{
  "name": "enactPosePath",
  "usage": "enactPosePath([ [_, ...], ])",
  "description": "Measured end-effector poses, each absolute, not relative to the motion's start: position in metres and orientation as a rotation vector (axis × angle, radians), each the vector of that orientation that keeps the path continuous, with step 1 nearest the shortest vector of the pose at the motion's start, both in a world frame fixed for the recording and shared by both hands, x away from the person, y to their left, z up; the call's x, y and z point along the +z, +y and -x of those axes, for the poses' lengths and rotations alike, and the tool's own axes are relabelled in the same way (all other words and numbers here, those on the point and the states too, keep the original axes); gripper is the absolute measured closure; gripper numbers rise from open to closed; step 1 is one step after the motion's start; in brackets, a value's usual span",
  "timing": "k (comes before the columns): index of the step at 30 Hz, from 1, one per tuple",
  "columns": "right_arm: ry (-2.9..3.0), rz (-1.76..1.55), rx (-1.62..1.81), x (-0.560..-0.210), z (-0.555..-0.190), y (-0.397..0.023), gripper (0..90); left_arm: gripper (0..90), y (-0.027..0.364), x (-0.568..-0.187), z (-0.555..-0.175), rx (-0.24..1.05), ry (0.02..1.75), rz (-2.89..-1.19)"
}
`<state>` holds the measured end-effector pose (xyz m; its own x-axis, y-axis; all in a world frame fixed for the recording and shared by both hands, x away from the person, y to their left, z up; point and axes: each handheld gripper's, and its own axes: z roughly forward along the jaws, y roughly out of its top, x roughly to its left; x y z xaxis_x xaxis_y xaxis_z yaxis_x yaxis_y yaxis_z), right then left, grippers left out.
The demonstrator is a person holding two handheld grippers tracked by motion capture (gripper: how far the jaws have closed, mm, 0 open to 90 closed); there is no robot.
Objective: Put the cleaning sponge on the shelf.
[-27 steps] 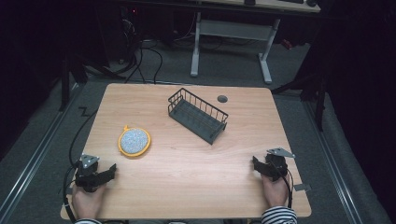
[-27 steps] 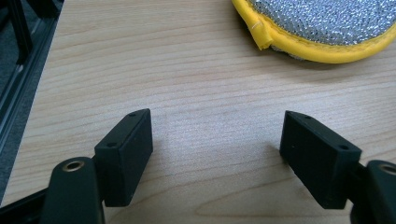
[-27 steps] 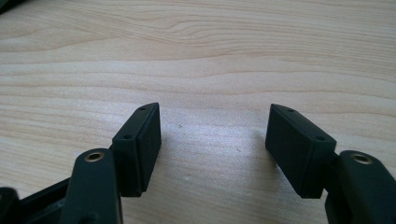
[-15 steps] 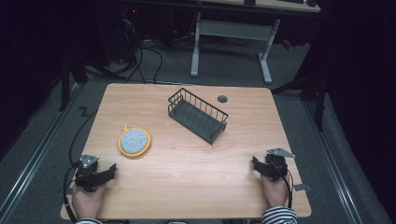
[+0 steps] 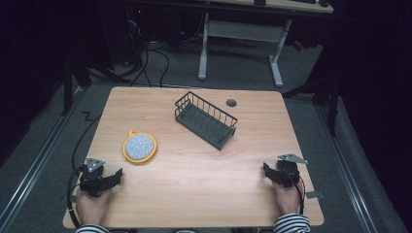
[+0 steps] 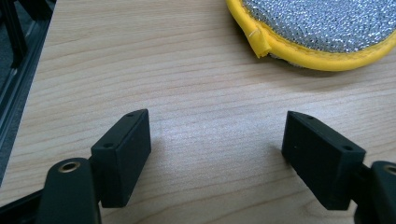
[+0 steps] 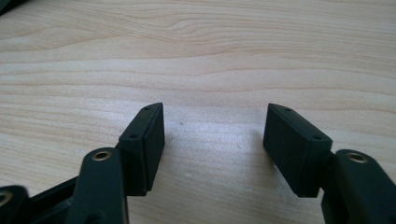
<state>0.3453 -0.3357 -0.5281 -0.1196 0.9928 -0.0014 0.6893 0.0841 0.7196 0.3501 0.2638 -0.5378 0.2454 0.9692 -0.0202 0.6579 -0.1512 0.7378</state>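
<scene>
The left hand-held gripper (image 5: 112, 177) rests near the counter's (image 5: 194, 165) near-left corner, jaws spread wide with bare wood between them. Just beyond it, at about one o'clock, lies the round scouring pad (image 5: 140, 147), silver mesh with a yellow rim, flat on the wood and apart from the jaws; in the left gripper view its yellow edge (image 6: 308, 51) sits ahead and to the right. The right hand-held gripper (image 5: 267, 172) rests near the near-right corner, also open and holding nothing. At eleven o'clock from it, past mid-counter, stands the dark wire basket (image 5: 205, 120), set askew, with nothing inside. A broad stretch of bare wood separates the two grippers.
</scene>
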Motion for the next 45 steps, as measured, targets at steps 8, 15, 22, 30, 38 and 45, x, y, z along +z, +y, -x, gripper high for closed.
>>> enactPosePath([
  [8, 1.908, -1.649, 0.907, -0.501, -0.358, -0.33, 44.0, 24.3, 0.264, -0.538, -0.35, 0.628, 1.478, -1.891],
  [15, 1.968, -1.537, 1.018, -0.464, -0.393, -0.308, 42.7, 24.3, 0.265, -0.538, -0.35, 0.62, 1.477, -1.883],
  [22, 2.021, -1.459, 1.06, -0.441, -0.426, -0.289, 42.0, 24.2, 0.264, -0.538, -0.35, 0.625, 1.477, -1.889],
  [30, 2.121, -1.35, 1.095, -0.422, -0.462, -0.267, 49.4, 24.2, 0.264, -0.538, -0.35, 0.627, 1.476, -1.892],
  [38, 2.176, -1.343, 1.111, -0.42, -0.498, -0.252, 54.1, 24.2, 0.264, -0.538, -0.35, 0.626, 1.477, -1.893],
  [45, 2.223, -1.36, 1.067, -0.424, -0.52, -0.243, 58.0, 24.2, 0.264, -0.538, -0.35, 0.626, 1.477, -1.892],
])
